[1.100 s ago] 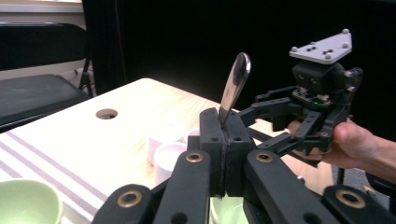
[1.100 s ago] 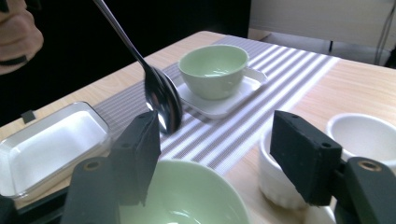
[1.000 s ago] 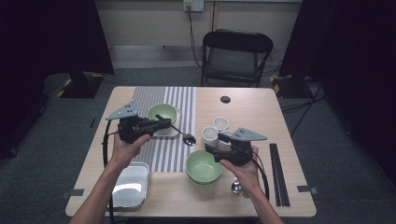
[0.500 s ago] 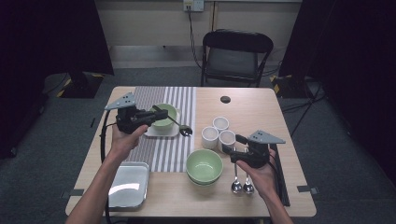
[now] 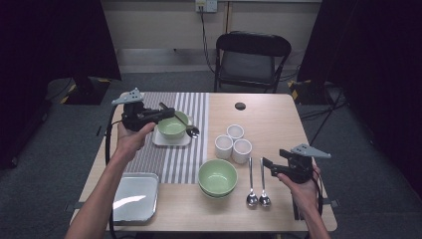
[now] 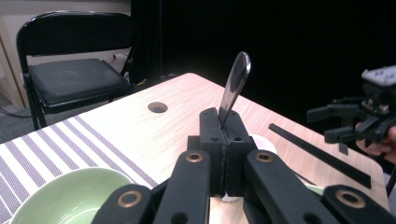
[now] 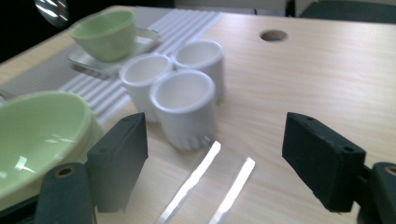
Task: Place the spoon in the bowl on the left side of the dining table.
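The left gripper (image 5: pixel 161 113), at the upper left of the high view, has its jaws pressed together on the handle of a metal spoon (image 6: pixel 235 84); in the left gripper view the handle rises from between the pads toward the upper centre of the frame. In the high view the spoon's bowl end (image 5: pixel 192 131) hangs at the right rim of the small green bowl (image 5: pixel 172 126), which stands on a pale square saucer (image 5: pixel 171 139) on the striped placemat (image 5: pixel 171 149). The right gripper (image 5: pixel 267 166), at the lower right of that view, has its jaws spread with nothing between them; they have just been opening. Its own view shows two spoon handles (image 7: pixel 198 179) lying on the table between and beyond the jaws. In the high view these two spoons (image 5: pixel 257 181) lie side by side just left of the right gripper, apart from it. Three white cups (image 5: pixel 232 143) cluster at centre, above the spoons. A large green bowl (image 5: pixel 217 177) sits left of the spoons. A metal tray (image 5: pixel 135 196) occupies the lower left of the wooden table (image 5: pixel 268 119). A black strip (image 6: pixel 322 154) lies near the table's right edge.
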Tool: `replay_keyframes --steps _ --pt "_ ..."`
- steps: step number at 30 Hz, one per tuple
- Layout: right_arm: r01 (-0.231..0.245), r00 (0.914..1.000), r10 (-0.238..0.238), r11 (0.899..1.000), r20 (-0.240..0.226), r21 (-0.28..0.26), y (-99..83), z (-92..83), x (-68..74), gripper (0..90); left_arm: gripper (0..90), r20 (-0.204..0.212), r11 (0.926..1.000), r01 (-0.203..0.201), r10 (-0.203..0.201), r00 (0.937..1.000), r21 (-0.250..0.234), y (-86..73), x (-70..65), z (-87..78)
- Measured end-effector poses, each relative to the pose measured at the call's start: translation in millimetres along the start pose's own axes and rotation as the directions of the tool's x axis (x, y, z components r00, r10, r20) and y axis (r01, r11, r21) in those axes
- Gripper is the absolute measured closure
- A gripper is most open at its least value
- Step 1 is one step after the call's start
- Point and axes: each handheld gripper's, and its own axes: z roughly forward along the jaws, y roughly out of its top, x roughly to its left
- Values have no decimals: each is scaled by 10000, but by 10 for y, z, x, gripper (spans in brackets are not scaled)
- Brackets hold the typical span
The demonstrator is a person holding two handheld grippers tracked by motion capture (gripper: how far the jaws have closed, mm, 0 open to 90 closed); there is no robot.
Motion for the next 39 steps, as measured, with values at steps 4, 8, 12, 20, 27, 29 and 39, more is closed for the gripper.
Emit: replay_keyframes --steps 4,8,12,20,27,29,39 --pt "-251 9989 232 9986 403 471 -153 -25 -158 192 899 -227 10000 41 -43 9997 -67 29 80 2" --pt "-581 9959 520 9949 737 826 -282 -72 -269 162 899 -397 9997 229 -224 9990 105 1 170 38" --pt "-635 9913 490 9911 1222 1173 -406 -116 -371 149 899 -635 9990 422 -414 9971 120 -17 249 47" --pt "-615 9815 272 9822 1895 1776 -651 -87 -511 151 899 -934 9979 578 -548 9941 301 -19 392 99" --pt "-326 9742 -211 9720 2248 2325 -743 -16 -550 156 899 -1153 9959 770 -712 9908 466 -13 540 182" --pt "-321 9737 -229 9712 2267 2362 -752 -10 -558 154 899 -1215 9953 840 -775 9896 487 -18 556 192" --pt "-203 9726 -321 9748 2302 2221 -791 -19 -553 144 899 -1768 9897 1259 -1123 9778 678 -111 711 247"
